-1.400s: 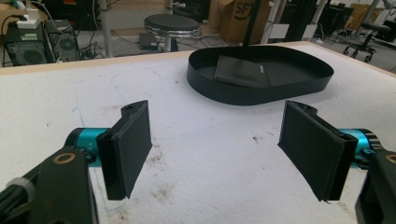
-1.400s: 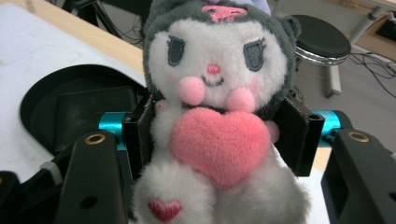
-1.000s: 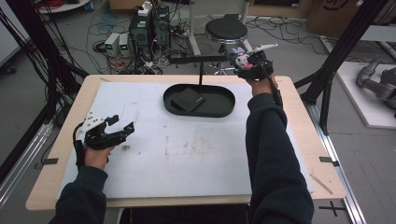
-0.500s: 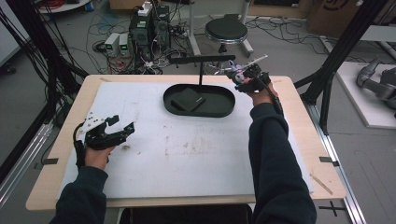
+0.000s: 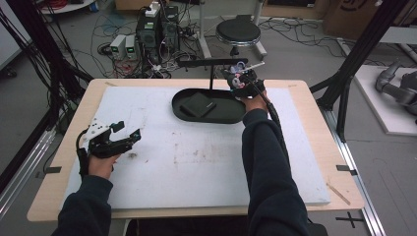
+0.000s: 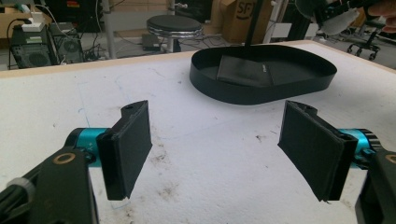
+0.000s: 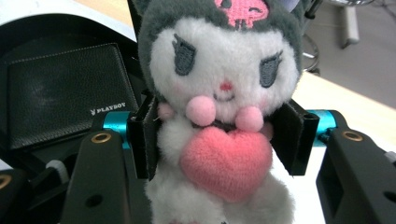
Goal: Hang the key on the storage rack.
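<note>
Cables and computer boxes crowd the floor beyond the desk [image 5: 305, 147]. Over its far edge, the right gripper [image 5: 239, 78] has drifted left toward the black tray [image 5: 231, 115], jaws clamped on a plush toy [image 7: 219, 107] above the wallet [image 7: 60, 88]. Near the left edge, the left gripper [image 6: 217, 149] stays put, jaws spread and empty.

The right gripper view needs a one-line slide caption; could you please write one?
Right claw shut on a plush toy holding a pink heart, above a black wallet in the tray.
</note>
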### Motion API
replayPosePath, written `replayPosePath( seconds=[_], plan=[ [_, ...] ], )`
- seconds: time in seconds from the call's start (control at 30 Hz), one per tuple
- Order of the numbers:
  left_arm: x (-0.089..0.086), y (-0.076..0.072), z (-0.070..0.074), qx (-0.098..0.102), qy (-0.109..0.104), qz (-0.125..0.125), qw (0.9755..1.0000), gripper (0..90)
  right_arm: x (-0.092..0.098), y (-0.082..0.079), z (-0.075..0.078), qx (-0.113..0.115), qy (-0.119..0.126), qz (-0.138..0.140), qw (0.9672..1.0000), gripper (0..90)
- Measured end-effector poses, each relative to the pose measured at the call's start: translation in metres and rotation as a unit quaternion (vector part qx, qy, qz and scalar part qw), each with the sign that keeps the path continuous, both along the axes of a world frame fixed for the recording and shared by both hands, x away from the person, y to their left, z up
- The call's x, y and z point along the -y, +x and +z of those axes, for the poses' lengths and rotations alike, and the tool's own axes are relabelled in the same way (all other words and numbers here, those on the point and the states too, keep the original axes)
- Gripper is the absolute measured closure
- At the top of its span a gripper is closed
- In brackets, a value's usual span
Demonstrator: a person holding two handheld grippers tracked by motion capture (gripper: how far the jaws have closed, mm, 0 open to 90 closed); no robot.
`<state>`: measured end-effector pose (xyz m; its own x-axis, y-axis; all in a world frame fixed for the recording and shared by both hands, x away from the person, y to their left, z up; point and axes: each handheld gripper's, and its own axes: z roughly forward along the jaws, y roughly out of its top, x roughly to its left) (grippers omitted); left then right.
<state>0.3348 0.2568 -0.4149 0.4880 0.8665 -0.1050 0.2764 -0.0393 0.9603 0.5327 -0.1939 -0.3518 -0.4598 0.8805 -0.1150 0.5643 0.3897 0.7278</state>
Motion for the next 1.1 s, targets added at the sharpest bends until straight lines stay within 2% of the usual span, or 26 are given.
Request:
replayPosePath(
  seconds=[0.07,0.23,0.27,0.33,0.37,0.47,0.6,0.67,0.73,0.87,0.9,0.93,0.97,1.1],
  plan=[
    [0.000,0.000,0.000,-0.001,0.001,0.000,1.0000,24.9,0.000,0.001,-0.003,-0.005,0.011,-0.003,0.9999,41.9],
    [0.001,0.000,0.000,-0.002,0.003,-0.001,1.0000,25.0,-0.001,0.003,-0.009,-0.006,0.019,-0.007,0.9998,37.1],
    [0.001,0.000,0.000,-0.002,0.003,-0.001,1.0000,25.0,-0.002,0.003,-0.010,-0.006,0.021,-0.010,0.9997,34.3],
    [0.000,-0.001,0.000,-0.001,0.003,-0.001,1.0000,25.0,-0.003,0.004,-0.013,-0.008,0.032,-0.016,0.9993,18.6],
    [0.001,-0.001,0.000,-0.001,0.002,0.000,1.0000,25.0,-0.004,0.004,-0.013,-0.004,0.037,-0.023,0.9990,16.9],
    [0.001,-0.001,0.000,-0.001,0.001,0.001,1.0000,24.9,-0.003,0.003,-0.012,0.002,0.037,-0.026,0.9990,16.9],
    [0.000,-0.001,0.000,-0.001,0.000,0.000,1.0000,25.0,0.003,-0.003,-0.002,0.009,0.049,-0.004,0.9988,16.9],
    [0.000,-0.001,0.000,-0.001,0.000,0.000,1.0000,24.9,0.008,-0.010,0.005,0.011,0.048,0.021,0.9986,17.0],
    [0.001,-0.001,0.000,-0.002,-0.002,-0.001,1.0000,25.0,0.013,-0.017,0.011,-0.001,0.043,0.038,0.9983,17.0],
    [0.002,-0.001,0.001,-0.002,-0.003,-0.003,1.0000,24.9,0.028,-0.036,0.027,0.000,0.028,0.064,0.9976,17.0],
    [0.003,-0.001,0.001,-0.001,-0.003,-0.003,1.0000,24.9,0.032,-0.042,0.032,0.005,0.029,0.066,0.9974,17.0],
    [0.003,-0.001,0.001,0.000,-0.002,-0.005,1.0000,24.9,0.038,-0.051,0.035,0.031,0.028,0.074,0.9964,18.3],
    [0.003,-0.001,0.001,-0.002,-0.001,-0.005,1.0000,24.9,0.041,-0.057,0.037,0.043,0.027,0.079,0.9956,19.6],
    [0.005,-0.001,0.001,-0.001,-0.003,-0.005,1.0000,24.9,0.062,-0.083,0.038,0.051,0.040,0.081,0.9946,19.6]
  ],
)
